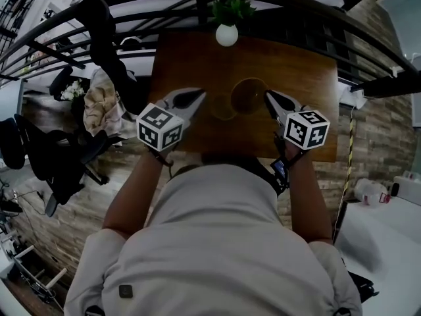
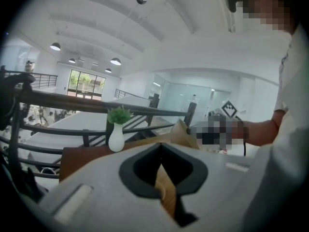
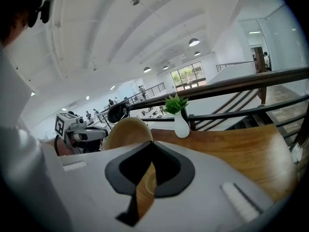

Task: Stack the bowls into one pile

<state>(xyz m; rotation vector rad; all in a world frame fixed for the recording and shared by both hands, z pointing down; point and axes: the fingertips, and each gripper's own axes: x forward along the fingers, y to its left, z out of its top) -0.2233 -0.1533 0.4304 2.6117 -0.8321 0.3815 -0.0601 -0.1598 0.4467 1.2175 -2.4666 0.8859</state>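
Your left gripper (image 1: 199, 97) pinches the rim of a round pale wooden bowl (image 1: 222, 108). Your right gripper (image 1: 269, 97) is clamped on a round darker wooden bowl (image 1: 248, 96). Both sit side by side over the brown wooden table (image 1: 309, 78), seemingly ready for nesting.

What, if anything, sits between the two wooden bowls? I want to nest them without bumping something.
Nothing visible does. The smaller round wooden bowl and the larger round wooden bowl are side by side, rims meeting. The white vase with a green plant stands farther back, off that path.
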